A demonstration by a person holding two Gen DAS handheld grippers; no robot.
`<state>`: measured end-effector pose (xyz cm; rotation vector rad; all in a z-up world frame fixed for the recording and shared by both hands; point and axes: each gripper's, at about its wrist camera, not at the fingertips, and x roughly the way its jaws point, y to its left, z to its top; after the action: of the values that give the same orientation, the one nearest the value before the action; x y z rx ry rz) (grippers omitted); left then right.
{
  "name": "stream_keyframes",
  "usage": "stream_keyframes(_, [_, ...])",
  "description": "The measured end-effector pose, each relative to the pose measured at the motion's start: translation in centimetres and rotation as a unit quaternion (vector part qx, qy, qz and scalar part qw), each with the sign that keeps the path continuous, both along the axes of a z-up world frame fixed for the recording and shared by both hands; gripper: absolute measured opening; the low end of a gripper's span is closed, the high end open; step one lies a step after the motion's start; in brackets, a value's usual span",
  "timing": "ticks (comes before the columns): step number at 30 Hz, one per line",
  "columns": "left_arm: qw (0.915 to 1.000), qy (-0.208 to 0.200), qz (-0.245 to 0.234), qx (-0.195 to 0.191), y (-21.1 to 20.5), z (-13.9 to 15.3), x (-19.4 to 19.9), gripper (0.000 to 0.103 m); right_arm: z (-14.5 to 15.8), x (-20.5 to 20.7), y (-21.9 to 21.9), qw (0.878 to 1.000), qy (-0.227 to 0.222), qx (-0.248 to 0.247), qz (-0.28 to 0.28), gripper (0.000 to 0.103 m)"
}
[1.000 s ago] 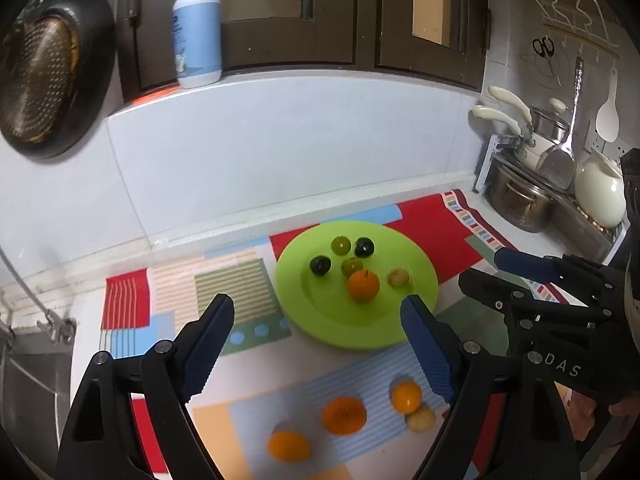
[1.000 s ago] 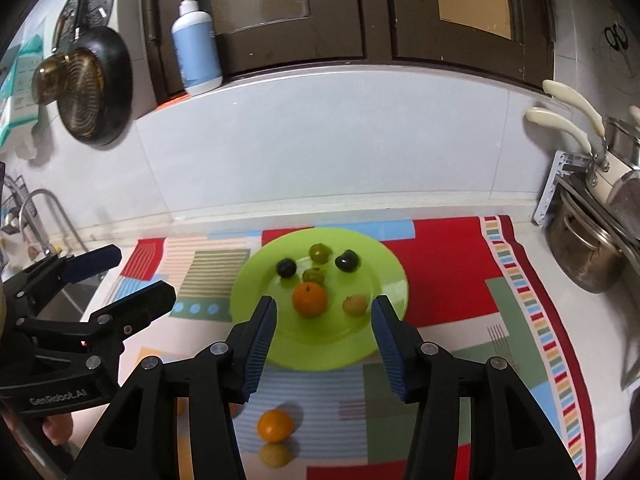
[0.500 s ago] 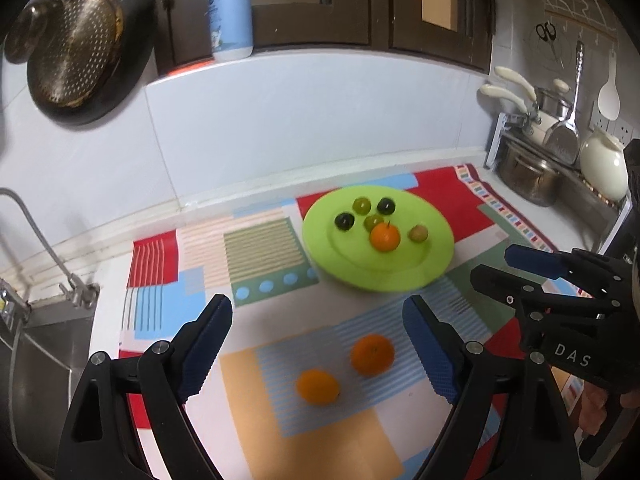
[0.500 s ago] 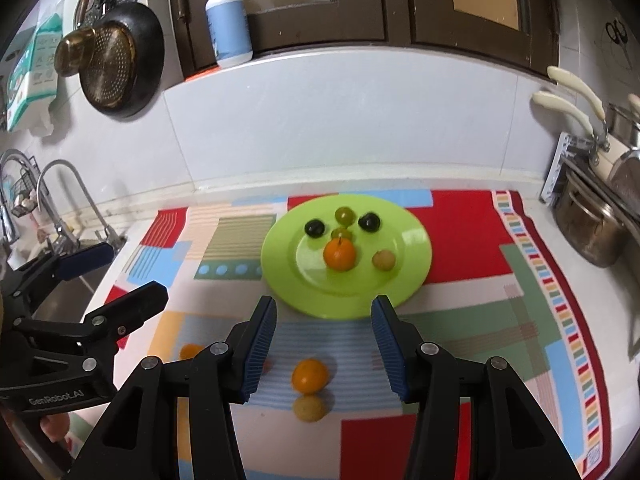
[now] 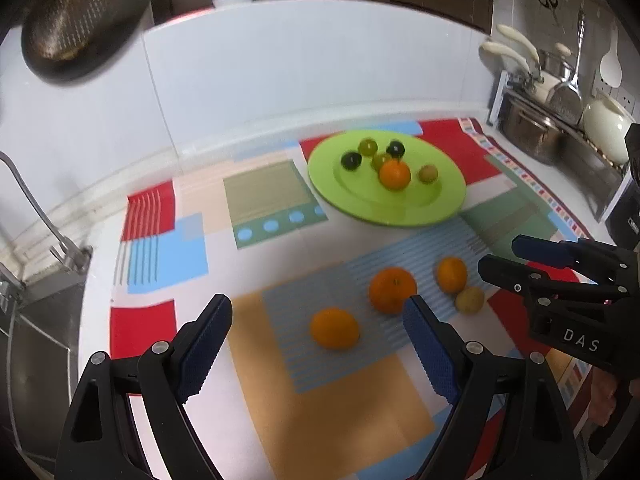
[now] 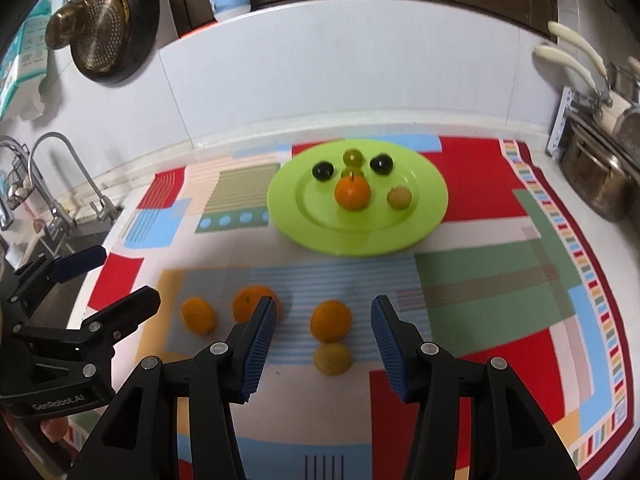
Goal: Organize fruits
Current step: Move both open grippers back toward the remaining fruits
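On the black plastic body of my right gripper [image 5: 500, 258] I read white letters "DAS". My black left gripper [image 6: 120, 280] carries "GenRobot.AI" in white along its side.

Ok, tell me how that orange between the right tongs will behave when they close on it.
The orange looks round and sits loose on the flat mat, so it will probably roll if nudged off-centre. Its skin seems smooth and firm; the ribbed pads of the right tongs should likely hold it. A small yellowish fruit touches it and may get pushed.
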<state>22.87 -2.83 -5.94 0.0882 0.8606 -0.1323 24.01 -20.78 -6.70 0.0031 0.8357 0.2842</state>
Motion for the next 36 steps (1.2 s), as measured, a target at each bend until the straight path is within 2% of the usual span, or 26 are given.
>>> stream_keyframes(9, [0.9991, 0.040, -0.009, 0.008, 0.2, -3.2, 0.6, 0.087, -2.6, 0.0, 0.4, 0.999, 0.035, -0.013, -0.012, 0.050])
stream_keyframes(16, [0.9981, 0.058, -0.020, 0.009, 0.3, -4.6, 1.4, 0.087, -4.5, 0.2, 0.2, 0.998, 0.060, -0.014, -0.025, 0.050])
stream_keyframes(25, [0.9971, 0.072, -0.026, 0.007, 0.1, -5.8, 2.5, 0.086, -5.4, 0.6, 0.2, 0.997, 0.072, -0.017, -0.035, 0.050])
stream_keyframes(31, [0.9968, 0.075, -0.029, -0.005, 0.0, -5.9, 3.0, 0.073, -5.4, 0.8, 0.3, 0.997, 0.071, -0.018, -0.032, 0.050])
stream_keyframes(36, [0.9957, 0.084, -0.033, -0.020, -0.2, -6.2, 3.4, 0.055, -5.6, 1.1, 0.5, 0.997, 0.075, -0.016, -0.028, 0.045])
